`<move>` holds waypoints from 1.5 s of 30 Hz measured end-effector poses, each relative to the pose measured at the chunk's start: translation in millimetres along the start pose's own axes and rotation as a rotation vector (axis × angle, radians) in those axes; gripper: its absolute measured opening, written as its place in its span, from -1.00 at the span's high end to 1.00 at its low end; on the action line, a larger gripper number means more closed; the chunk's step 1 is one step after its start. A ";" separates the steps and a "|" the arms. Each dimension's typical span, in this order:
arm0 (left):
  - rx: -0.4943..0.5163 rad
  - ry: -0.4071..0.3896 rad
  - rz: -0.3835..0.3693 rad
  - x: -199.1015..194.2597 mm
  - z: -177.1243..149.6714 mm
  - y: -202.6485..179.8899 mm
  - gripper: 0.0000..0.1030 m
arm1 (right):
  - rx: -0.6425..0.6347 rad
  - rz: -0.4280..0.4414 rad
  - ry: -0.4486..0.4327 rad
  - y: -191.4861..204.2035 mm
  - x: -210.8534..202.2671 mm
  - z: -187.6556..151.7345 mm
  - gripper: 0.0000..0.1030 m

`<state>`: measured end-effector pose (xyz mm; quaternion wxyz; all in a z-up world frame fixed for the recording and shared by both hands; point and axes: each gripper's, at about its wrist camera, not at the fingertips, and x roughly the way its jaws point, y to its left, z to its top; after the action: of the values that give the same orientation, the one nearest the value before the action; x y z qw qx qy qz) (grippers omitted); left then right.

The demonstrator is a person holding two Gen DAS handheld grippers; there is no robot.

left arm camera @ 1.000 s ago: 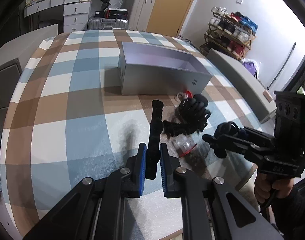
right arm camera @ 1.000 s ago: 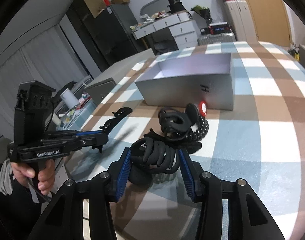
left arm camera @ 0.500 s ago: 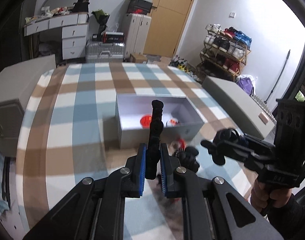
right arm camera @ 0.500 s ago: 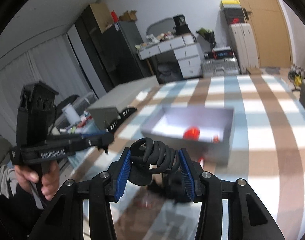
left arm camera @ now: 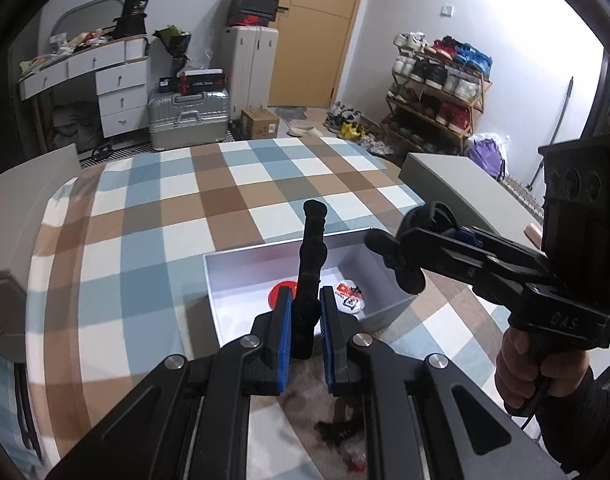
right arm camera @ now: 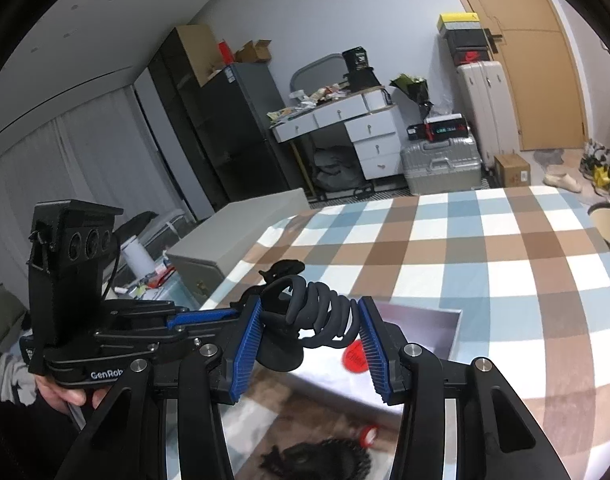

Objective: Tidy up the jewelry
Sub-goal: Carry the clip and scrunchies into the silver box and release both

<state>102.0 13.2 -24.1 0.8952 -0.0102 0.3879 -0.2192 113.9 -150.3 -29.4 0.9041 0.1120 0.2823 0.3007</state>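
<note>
Black grippers [left arm camera: 303, 316], blue ribbed pads [right arm camera: 247, 350].

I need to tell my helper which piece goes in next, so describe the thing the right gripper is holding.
On the checked tablecloth stands an open grey box; just over its near edge the right gripper is shut on a black spiral hair tie. Its looped, springy coils set it apart from the straight black hair clip held by the left gripper.

Surface: table, checked cloth [left arm camera: 153, 216] | On it: open grey box [left arm camera: 379, 320] | dark jewelry heap (blurred) near the box [right arm camera: 317, 460]
</note>
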 end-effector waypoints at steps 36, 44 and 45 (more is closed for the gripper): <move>0.150 0.160 -0.024 66.7 -1.3 0.2 0.84 | 0.018 -0.049 0.156 -48.0 64.2 -14.4 0.09; 0.138 0.147 -0.020 65.3 0.3 -0.4 0.83 | 0.020 -0.087 0.162 -47.0 67.4 -11.8 0.06; 0.139 0.150 -0.012 66.3 0.5 -0.4 0.82 | 0.022 -0.095 0.160 -47.6 67.7 -11.3 0.05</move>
<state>142.2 -13.8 -69.4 0.8608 0.0660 0.4378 -0.2509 174.9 -146.7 -86.3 0.8906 0.0839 0.3618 0.2626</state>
